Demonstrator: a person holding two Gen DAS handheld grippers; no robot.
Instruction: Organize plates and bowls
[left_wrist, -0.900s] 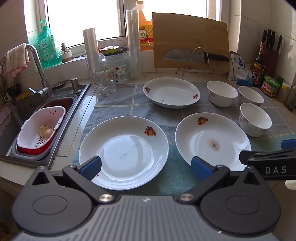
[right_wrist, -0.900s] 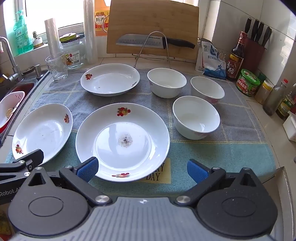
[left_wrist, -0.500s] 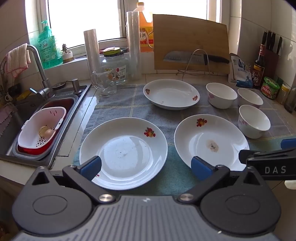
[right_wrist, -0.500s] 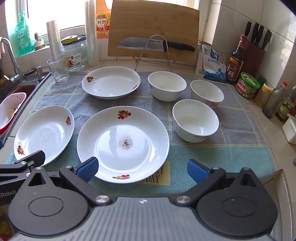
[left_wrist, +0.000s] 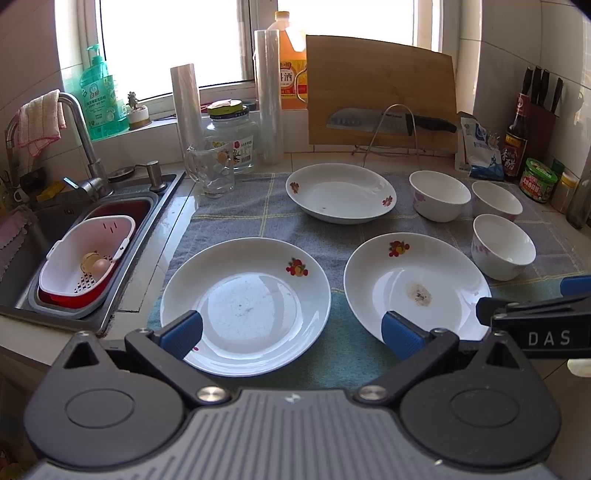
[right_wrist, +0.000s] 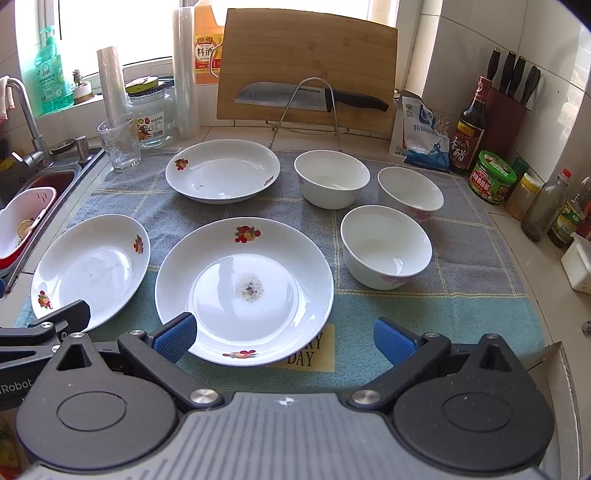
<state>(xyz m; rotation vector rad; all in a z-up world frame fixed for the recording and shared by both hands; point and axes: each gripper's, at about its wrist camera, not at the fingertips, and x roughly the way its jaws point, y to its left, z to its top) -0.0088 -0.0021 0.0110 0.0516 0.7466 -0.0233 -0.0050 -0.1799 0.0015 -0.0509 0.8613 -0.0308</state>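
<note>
Three white plates with fruit prints lie on a blue-grey towel: a near-left plate, a near-middle plate with a dark crumb stain, and a far plate. Three white bowls cluster to the right: a far one, a far-right one and a near one. My left gripper hovers open over the near-left plate's front rim. My right gripper stands open above the stained plate's front rim. Neither holds anything.
A sink with a white and red colander basket lies at the left. A glass mug, a jar, film rolls, a cutting board with a knife and condiment bottles line the back and right.
Both views have shifted slightly; the dishes sit a little lower in the pictures than before. No dish has moved and both grippers stay open.
</note>
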